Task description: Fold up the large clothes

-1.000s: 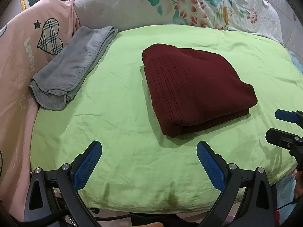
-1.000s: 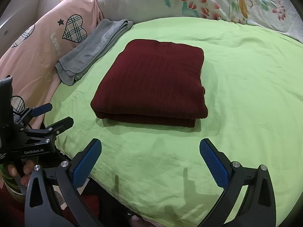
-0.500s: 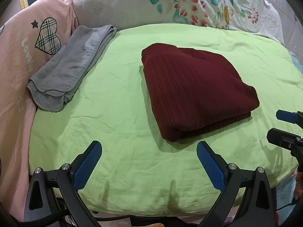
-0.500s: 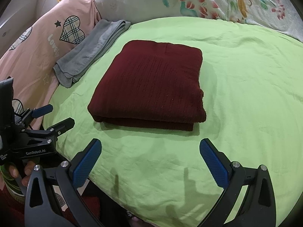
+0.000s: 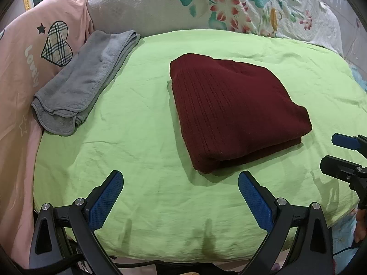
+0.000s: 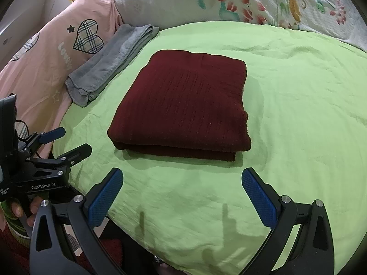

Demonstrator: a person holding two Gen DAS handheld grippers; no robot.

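Note:
A dark red knitted garment [image 5: 231, 112] lies folded into a thick rectangle on the light green sheet [image 5: 137, 142]; it also shows in the right wrist view [image 6: 185, 110]. My left gripper [image 5: 181, 178] is open and empty, held over the sheet just short of the garment's near corner. My right gripper [image 6: 182, 176] is open and empty, just short of the garment's near folded edge. Each gripper shows at the edge of the other's view: the right one [image 5: 344, 153], the left one [image 6: 62, 142].
A folded grey towel [image 5: 87, 82] lies at the sheet's left edge, against a pink heart-print cover [image 5: 27, 52]. A white floral pillow [image 5: 206, 6] runs along the back. The bed's near edge [image 5: 183, 252] drops off just under the grippers.
Both grippers have drawn slightly back and shifted a little; the garment lies where it was. The jaws stay open.

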